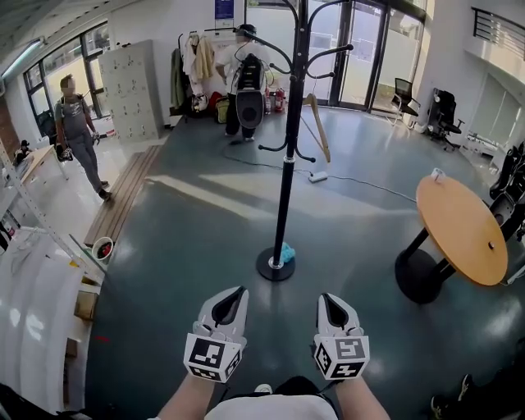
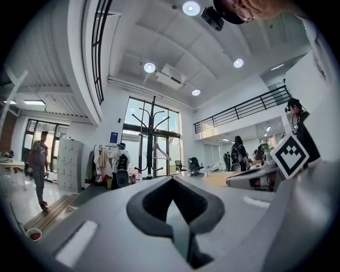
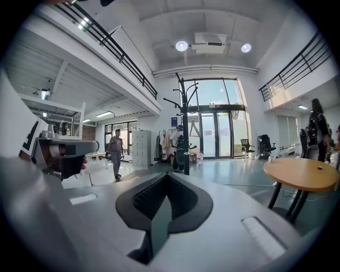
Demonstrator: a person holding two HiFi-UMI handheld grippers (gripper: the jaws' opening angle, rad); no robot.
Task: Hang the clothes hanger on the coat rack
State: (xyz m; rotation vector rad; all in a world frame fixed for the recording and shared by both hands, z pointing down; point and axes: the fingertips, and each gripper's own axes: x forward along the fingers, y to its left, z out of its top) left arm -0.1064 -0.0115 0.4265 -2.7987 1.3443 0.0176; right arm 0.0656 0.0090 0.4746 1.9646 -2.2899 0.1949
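Left gripper (image 1: 231, 299) and right gripper (image 1: 332, 304): fingers together, empty. Wooden clothes hanger (image 1: 319, 127) hangs from the coat rack (image 1: 286, 176). I judge hanging complete; next, I simply keep clear.

Large office-like hall: grey lockers (image 1: 131, 86) upper left, glass doors (image 1: 361, 49) at top, office chairs (image 1: 443, 115) upper right, round wooden table (image 1: 459, 230) at right, mezzanine railing (image 1: 492, 25) overhead.

Your left gripper (image 1: 233, 294) and right gripper (image 1: 328, 300) sat side by side, the coat rack (image 1: 287, 164) stood ahead of them, a hanger (image 1: 318, 131) hung on it, and the round table (image 1: 459, 230) lay to its right.
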